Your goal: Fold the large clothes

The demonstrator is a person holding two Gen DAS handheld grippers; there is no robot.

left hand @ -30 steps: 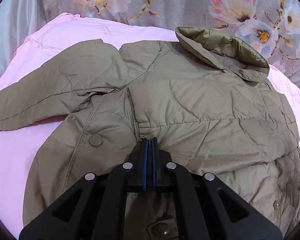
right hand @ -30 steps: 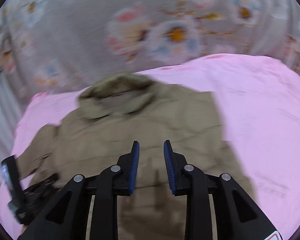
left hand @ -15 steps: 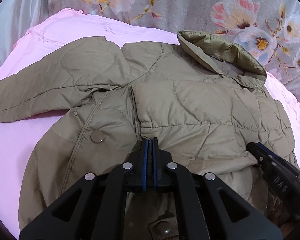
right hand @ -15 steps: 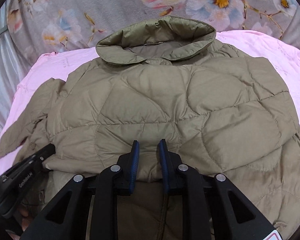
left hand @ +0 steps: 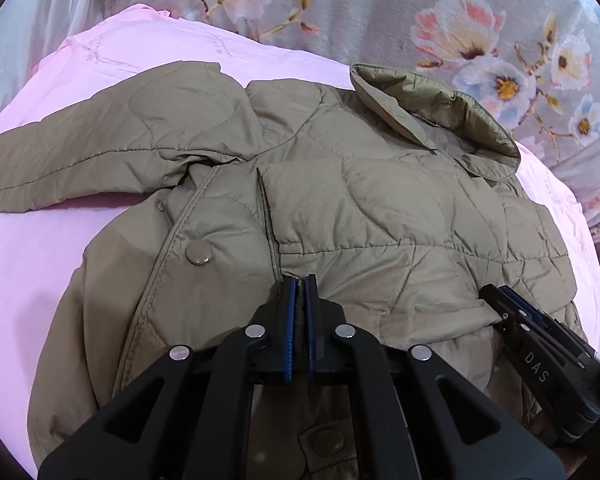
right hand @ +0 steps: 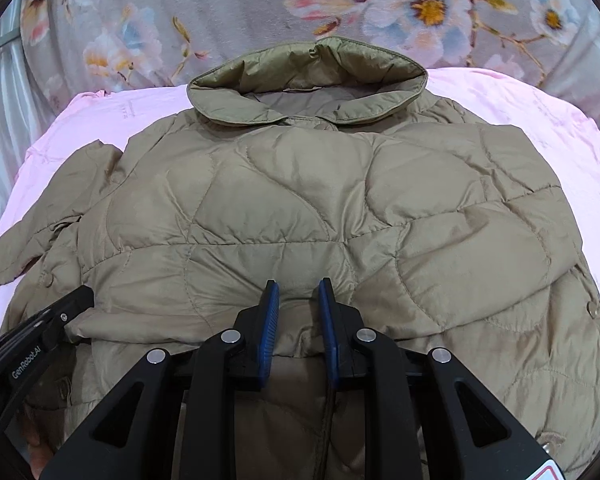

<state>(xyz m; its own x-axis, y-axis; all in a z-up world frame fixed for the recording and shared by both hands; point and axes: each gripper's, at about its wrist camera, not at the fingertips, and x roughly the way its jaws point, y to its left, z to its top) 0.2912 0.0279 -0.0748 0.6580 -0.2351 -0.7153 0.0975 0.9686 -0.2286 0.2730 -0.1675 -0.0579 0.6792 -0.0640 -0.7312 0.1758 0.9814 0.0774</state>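
Observation:
An olive quilted jacket (left hand: 380,208) lies on a pink sheet (left hand: 32,264), collar (right hand: 312,80) at the far side, also filling the right wrist view (right hand: 300,208). Its lower part is folded up over the body. One sleeve (left hand: 80,160) stretches out to the left. My left gripper (left hand: 299,280) is shut on the folded jacket edge; it also shows in the right wrist view (right hand: 66,306). My right gripper (right hand: 298,286) is partly open, its fingers either side of a bulge of the same folded edge; it also shows in the left wrist view (left hand: 496,296).
A grey floral blanket (right hand: 260,8) hangs behind the bed. Pale curtain fabric (left hand: 32,12) is at the far left. Bare pink sheet lies left of the jacket and to its right (right hand: 540,104).
The right gripper swung over the jacket and came down to the folded edge beside the left gripper, and its fingers have opened a little. The left gripper stays shut on the edge.

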